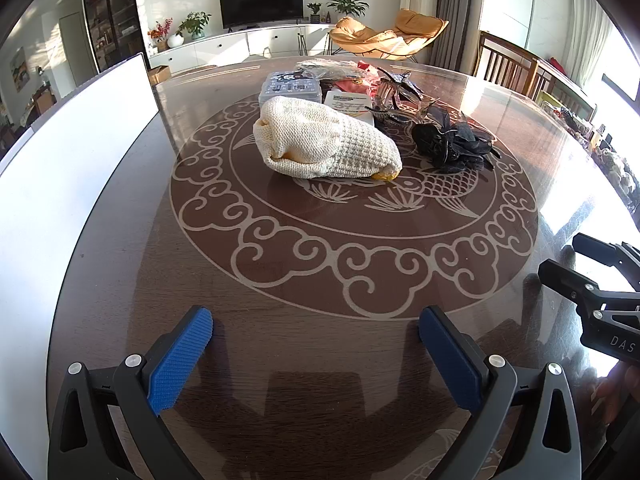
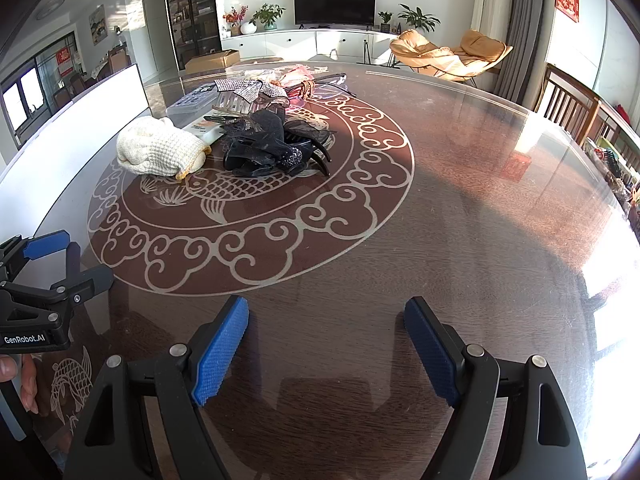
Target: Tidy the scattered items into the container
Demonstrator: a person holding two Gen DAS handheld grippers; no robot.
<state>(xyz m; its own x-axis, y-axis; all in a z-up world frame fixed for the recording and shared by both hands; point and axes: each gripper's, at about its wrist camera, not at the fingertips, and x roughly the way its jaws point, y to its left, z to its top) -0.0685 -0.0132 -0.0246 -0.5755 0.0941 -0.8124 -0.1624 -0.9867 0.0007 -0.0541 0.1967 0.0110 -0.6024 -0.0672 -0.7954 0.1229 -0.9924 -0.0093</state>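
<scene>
Both claws hang low over the glass-topped bench (image 1: 120, 264), near its front edge, and both stand apart with nothing between the blue pads. The left claw (image 1: 316, 332) points toward the etched fish medallion (image 1: 360, 248) in the bench's middle. The right claw (image 2: 326, 320) sits just beside it, on the medallion's near right side, and its black fingers (image 1: 576, 276) show at the right edge of the left wrist view.

The scattered items lie in a heap on the far half of the medallion. Nearest the claws is a cream knitted glove bundle (image 1: 324, 144) with a yellow cuff, resting on the medallion's inner ring. Just right of it, almost touching, lies a black hair claw clip with gauze bows (image 1: 452, 146). Behind the glove bundle sits a clear plastic case (image 1: 290, 88), and beside that a white printed card (image 1: 348, 104). Further back on the medallion's far rim are a rhinestone hair clip (image 2: 240, 90), a crumpled clear bag (image 1: 324, 66) and something pink-red that is too tangled to name.

A white container (image 1: 80, 132) stands along the bench's edge, left of the medallion and well apart from the heap; only its outer wall shows.
</scene>
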